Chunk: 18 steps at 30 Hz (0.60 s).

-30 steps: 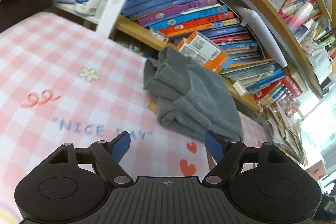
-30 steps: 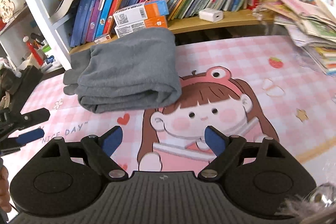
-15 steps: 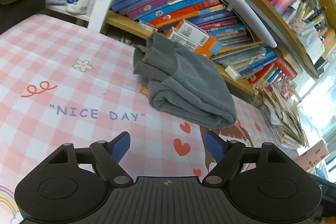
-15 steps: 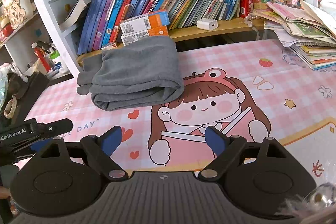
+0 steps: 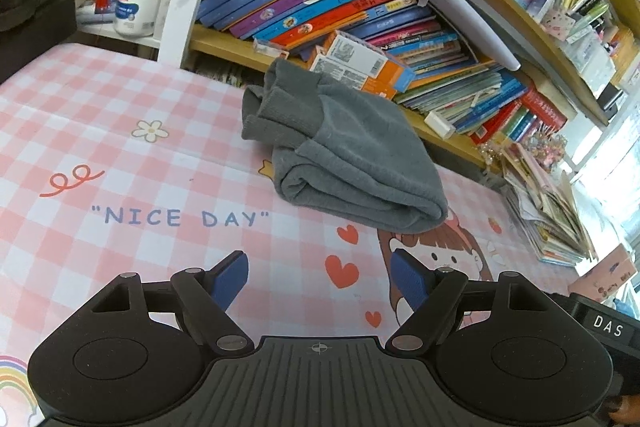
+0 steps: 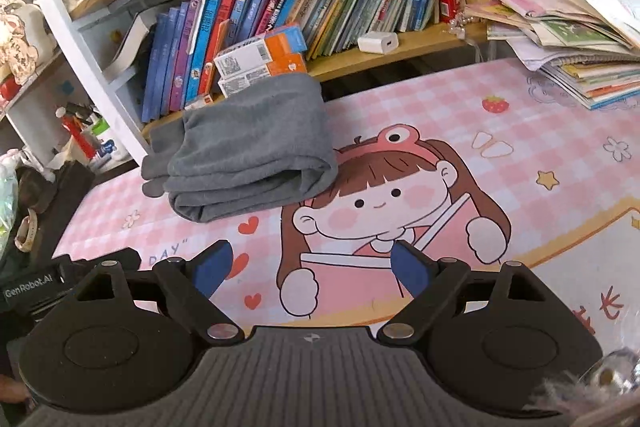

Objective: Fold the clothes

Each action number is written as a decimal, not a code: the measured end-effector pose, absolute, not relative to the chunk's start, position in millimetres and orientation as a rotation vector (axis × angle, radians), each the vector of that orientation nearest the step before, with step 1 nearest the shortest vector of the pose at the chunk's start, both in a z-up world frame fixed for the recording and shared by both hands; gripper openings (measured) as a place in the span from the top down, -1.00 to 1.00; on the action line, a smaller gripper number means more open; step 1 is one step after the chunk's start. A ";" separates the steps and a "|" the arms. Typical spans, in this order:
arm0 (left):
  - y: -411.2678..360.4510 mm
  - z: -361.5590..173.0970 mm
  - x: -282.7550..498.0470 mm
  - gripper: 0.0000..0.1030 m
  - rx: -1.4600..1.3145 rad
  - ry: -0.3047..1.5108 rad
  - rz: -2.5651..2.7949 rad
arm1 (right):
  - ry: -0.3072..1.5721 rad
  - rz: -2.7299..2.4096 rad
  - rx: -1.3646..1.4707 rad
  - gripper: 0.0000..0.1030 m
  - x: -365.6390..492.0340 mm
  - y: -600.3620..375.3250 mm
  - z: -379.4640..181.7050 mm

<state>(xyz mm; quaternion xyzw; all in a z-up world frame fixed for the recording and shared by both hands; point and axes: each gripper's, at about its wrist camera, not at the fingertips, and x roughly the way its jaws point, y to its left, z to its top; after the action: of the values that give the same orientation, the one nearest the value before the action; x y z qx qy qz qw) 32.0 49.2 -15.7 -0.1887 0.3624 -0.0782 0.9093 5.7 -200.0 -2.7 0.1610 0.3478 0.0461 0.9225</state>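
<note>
A grey garment [image 5: 344, 155] lies folded in a thick bundle on the pink checked desk mat [image 5: 120, 155], at the back against the bookshelf; it also shows in the right wrist view [image 6: 248, 151]. My left gripper [image 5: 320, 279] is open and empty, well in front of the garment above the mat. My right gripper [image 6: 306, 269] is open and empty, also in front of the garment, over the cartoon girl print. Neither gripper touches the cloth. The left gripper's body [image 6: 36, 291] shows at the left edge of the right wrist view.
A low shelf of books [image 5: 320, 7] runs behind the mat, with orange boxes [image 6: 260, 61] touching the garment. A stack of magazines [image 6: 580, 39] sits at the back right. A pen pot and white jar [image 5: 136, 7] stand at the back left.
Both grippers have drawn back from the folded garment, which now looks smaller and farther away. Both stayed open. The garment has not moved.
</note>
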 end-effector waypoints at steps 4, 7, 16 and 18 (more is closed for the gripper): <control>50.6 -13.2 28.0 -0.55 -0.389 0.734 -0.141 | 0.727 0.134 0.319 -0.66 9.0 -194.1 -4.5; 49.6 -14.8 28.7 -0.55 -0.395 0.737 -0.142 | 0.726 0.150 0.310 -0.66 10.5 -192.1 -3.4; 47.5 -15.2 36.9 -0.55 -0.347 0.745 -0.136 | 0.730 0.138 0.306 -0.67 7.5 -192.1 -6.1; 46.5 -13.2 35.9 -0.55 -0.306 0.741 -0.130 | 0.703 0.128 0.245 -0.67 5.5 -184.7 -2.1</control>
<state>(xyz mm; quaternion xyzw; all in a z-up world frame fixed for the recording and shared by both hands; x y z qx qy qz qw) 35.9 46.5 -13.2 -0.1487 0.3603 -0.0635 0.9187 5.5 -184.7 -2.1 0.1198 0.3431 0.0627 0.9295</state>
